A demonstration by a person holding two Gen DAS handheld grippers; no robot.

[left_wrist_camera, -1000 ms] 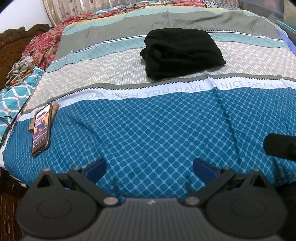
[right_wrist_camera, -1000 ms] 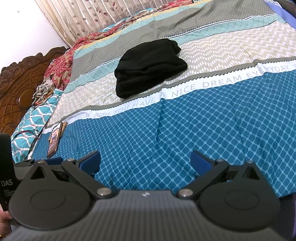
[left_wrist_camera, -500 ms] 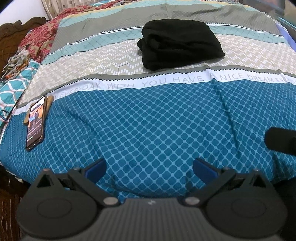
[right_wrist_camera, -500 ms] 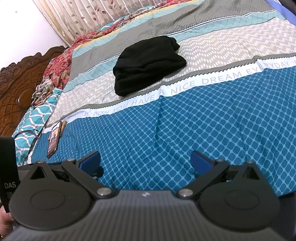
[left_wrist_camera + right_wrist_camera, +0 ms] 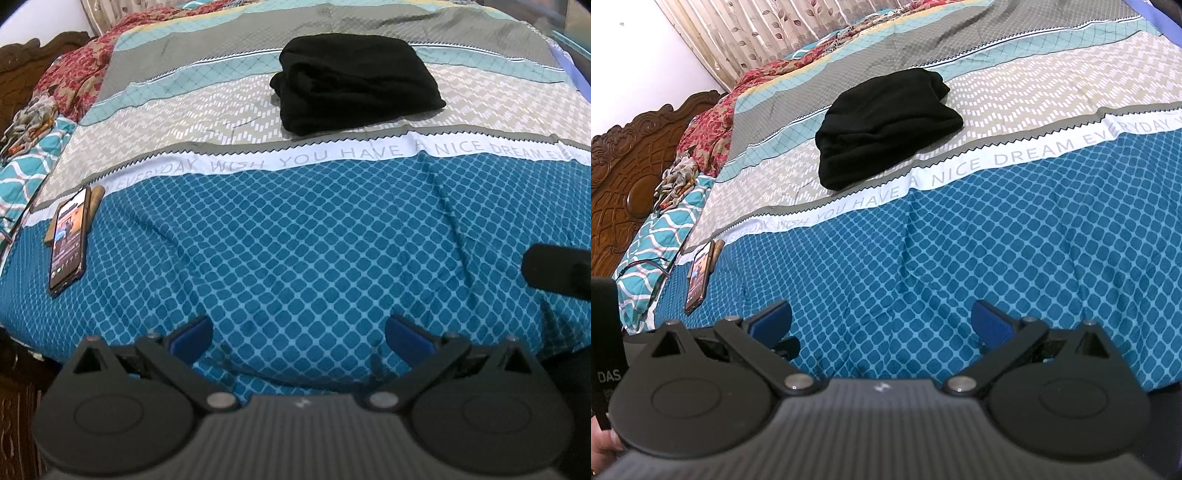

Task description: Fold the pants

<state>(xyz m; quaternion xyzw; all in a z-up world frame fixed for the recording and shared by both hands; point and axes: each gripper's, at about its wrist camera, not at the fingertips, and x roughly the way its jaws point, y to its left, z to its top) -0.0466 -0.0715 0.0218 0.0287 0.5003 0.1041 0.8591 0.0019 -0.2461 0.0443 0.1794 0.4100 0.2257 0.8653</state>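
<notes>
A bundle of black pants (image 5: pixel 354 81) lay folded into a compact stack on a patterned bedspread (image 5: pixel 314 240), just beyond its white band of printed lettering (image 5: pixel 369 153), with a phone (image 5: pixel 68 240) well off to the left of that band. The left gripper (image 5: pixel 297 334) and right gripper (image 5: pixel 881 321) hovered on the near side of the band, well apart from the pants, fingers spread wide and holding nothing. The folding looked finished or nearly so; any next move would call for reaching across the band to tidy the stack.
</notes>
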